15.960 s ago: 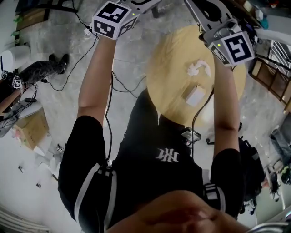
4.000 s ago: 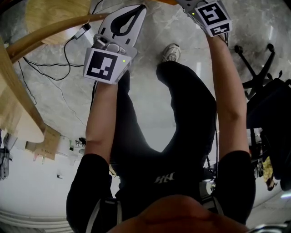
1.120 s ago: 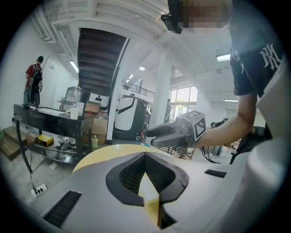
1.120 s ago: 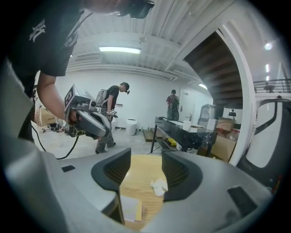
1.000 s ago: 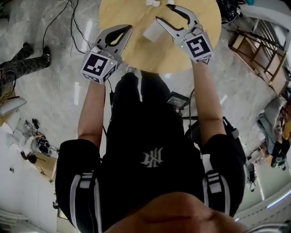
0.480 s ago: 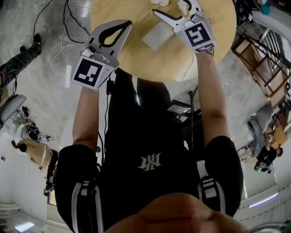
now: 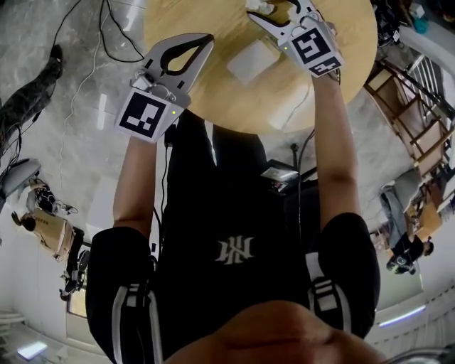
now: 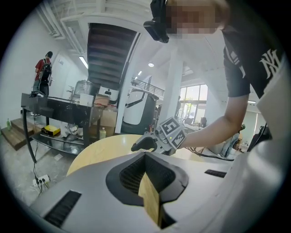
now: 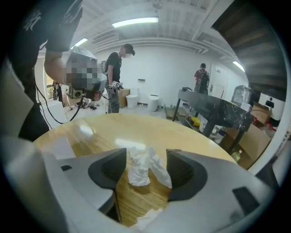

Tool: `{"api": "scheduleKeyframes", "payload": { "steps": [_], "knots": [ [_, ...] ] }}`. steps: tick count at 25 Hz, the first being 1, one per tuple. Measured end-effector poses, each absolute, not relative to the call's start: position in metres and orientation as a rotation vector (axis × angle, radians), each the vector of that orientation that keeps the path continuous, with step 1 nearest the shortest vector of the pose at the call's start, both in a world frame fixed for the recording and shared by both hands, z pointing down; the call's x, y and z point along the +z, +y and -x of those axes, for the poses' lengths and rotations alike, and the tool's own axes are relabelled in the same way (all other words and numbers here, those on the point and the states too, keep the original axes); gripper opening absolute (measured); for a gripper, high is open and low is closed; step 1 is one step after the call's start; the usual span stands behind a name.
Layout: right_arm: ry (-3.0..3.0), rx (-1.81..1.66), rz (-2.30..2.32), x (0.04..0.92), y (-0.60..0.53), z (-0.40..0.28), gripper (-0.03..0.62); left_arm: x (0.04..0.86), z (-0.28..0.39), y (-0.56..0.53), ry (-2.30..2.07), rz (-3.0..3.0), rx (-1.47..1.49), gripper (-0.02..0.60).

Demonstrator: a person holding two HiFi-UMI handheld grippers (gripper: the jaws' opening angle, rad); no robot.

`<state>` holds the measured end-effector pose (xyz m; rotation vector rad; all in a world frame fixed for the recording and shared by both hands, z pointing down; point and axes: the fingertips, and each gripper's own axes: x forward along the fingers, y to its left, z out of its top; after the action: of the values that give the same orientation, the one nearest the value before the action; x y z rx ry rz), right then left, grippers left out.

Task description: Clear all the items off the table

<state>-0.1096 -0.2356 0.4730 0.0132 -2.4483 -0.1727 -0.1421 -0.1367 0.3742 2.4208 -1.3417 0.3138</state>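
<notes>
While my left gripper hangs over the round table with jaws pressed together and empty, my right gripper straddles the crumpled tissue lying on the wood. Its spread jaws have just been closing without pinching it.

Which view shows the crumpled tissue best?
Right gripper view: the tissue lies in plain sight on the table between the right tongs, which have just been closing but don't yet press it. Head view shows only a white scrap of it at the top edge. Left gripper view doesn't show it.
</notes>
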Motion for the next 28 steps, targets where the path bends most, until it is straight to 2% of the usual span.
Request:
{"api": "scheduleKeyframes", "payload": {
  "steps": [6,9,18,28],
  "knots": [
    [-2.401,-0.175,0.011,0.485,-0.242,0.102,0.122,0.378,0.143,-0.143,-1.339,-2.423,0.316,0.011],
    [-2.401,-0.170,-0.005,0.482,-0.241,0.103,0.084,0.374,0.146,-0.143,-1.337,-2.433,0.313,0.011],
    [-2.463,-0.179,-0.111,0.429,-0.239,0.100,0.072,0.354,0.146,-0.141,-1.319,-2.464,0.330,0.011],
    [-2.576,-0.272,-0.314,0.296,-0.199,0.125,0.069,0.293,0.164,-0.121,-1.315,-2.531,0.268,0.011]
  ]
}}
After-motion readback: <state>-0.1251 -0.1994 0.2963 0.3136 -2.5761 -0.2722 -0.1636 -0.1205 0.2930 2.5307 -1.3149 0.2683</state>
